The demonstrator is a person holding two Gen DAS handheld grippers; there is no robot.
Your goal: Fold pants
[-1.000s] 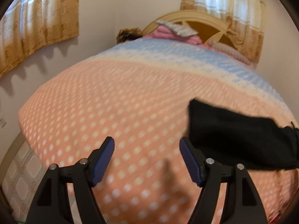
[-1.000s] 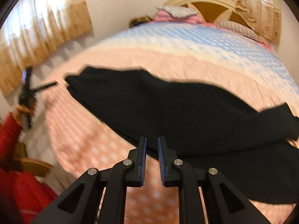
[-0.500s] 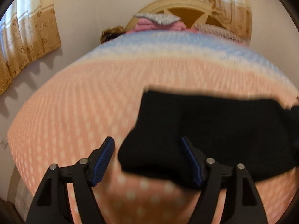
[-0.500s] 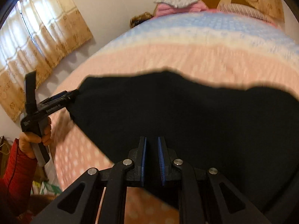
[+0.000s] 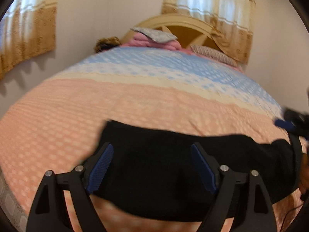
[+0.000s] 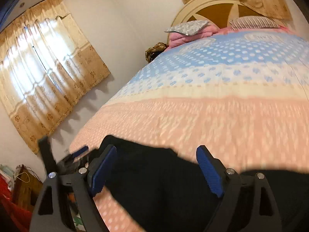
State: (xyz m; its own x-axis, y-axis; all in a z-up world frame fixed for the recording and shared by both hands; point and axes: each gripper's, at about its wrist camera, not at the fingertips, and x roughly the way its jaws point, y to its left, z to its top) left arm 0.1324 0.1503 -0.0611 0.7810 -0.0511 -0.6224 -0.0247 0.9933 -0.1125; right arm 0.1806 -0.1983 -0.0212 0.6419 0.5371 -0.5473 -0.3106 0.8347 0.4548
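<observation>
Plainly, the black pants (image 5: 164, 174) lay folded into a broad dark band on the bed (image 5: 135, 106), near its foot edge, on the peach dotted part of the cover. In the left wrist view the band ran from about the middle of that near edge toward the right side of the bed, its far edge fairly straight and its left end rounded.

The left claw (image 5: 152, 166) hung over the left end of the pants with its blue pads (image 5: 100, 166) set wide apart; its jaws had just been opening further. Cloth showed between and beneath the fingers, but the pads pressed on none of it. The right claw (image 6: 156, 170) stood equally wide over the pants (image 6: 164, 193), its jaws having just sprung apart from a tight close, and it had hold of nothing; the cloth lay under the gap. Whether the fingertips of either touched the cloth could not be told through the blur.

Each claw showed in the other's view: the right one (image 5: 289, 127) at the right side of the bed, the left one (image 6: 77, 154) beside the bed's left edge.

Beyond the peach part, the cover turned cream, then blue toward the head of the bed. Pillows (image 6: 189, 27) were stacked there against the rounded headboard (image 6: 212, 5). Curtains (image 6: 48, 77) hung over the window by the left side of the bed.
</observation>
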